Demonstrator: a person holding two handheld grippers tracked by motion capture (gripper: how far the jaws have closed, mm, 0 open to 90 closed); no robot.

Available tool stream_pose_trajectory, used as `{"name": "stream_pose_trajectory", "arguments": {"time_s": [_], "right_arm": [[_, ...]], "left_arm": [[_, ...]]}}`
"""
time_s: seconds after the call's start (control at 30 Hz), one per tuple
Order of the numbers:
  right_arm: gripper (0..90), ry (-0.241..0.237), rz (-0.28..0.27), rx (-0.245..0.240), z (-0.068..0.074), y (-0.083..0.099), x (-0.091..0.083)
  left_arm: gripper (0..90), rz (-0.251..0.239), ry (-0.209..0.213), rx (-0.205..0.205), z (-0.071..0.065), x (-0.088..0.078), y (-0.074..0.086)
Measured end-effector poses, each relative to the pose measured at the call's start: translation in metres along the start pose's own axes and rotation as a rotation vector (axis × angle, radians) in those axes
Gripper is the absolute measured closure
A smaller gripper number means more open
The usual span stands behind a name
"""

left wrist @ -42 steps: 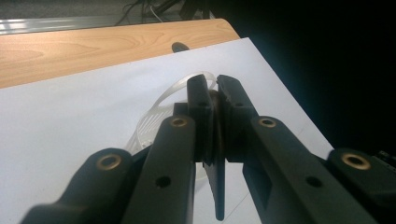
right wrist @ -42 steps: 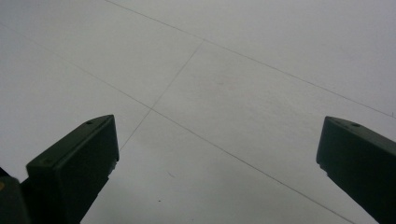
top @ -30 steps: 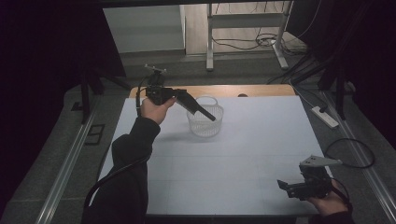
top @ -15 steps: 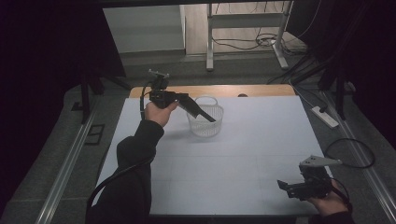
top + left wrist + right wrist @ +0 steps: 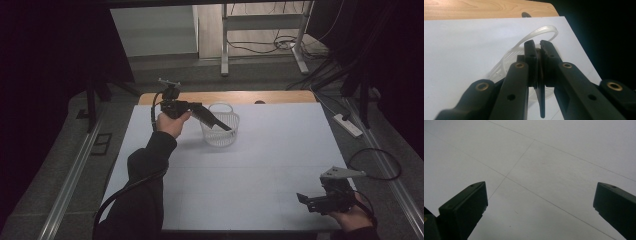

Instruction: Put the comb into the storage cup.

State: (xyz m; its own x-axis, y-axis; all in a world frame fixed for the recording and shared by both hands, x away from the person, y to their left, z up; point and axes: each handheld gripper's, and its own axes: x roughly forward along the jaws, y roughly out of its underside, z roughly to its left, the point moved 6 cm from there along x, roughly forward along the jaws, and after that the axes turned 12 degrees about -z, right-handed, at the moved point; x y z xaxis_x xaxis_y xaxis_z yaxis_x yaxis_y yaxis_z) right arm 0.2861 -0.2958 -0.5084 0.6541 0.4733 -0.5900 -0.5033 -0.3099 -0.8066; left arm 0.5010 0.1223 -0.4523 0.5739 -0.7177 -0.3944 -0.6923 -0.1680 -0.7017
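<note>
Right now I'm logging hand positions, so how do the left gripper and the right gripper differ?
The left gripper is shut and reaches over the white basket at the far side of the table; the right gripper is open and sits at the near right edge, away from the basket. A thin dark piece hangs between the left jaws; the right jaws hold nothing. Both are black and hand-held.

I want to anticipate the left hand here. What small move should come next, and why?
Probably lower the left gripper a little further into the white basket, then open: its jaws are shut on a thin dark piece poised above the basket's rim.
</note>
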Motion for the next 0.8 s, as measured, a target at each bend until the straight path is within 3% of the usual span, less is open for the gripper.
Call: {"name": "stream_pose_trajectory", "arguments": {"time_s": [0.23,0.8], "right_arm": [[0.0,-0.007,0.003,-0.005,0.001,0.0,0.0],[0.0,-0.011,0.005,-0.005,0.001,0.0,0.001]], "left_arm": [[83.0,-0.009,-0.008,-0.029,0.011,-0.001,0.004],[77.7,-0.016,-0.06,-0.021,0.03,-0.001,0.011]]}}
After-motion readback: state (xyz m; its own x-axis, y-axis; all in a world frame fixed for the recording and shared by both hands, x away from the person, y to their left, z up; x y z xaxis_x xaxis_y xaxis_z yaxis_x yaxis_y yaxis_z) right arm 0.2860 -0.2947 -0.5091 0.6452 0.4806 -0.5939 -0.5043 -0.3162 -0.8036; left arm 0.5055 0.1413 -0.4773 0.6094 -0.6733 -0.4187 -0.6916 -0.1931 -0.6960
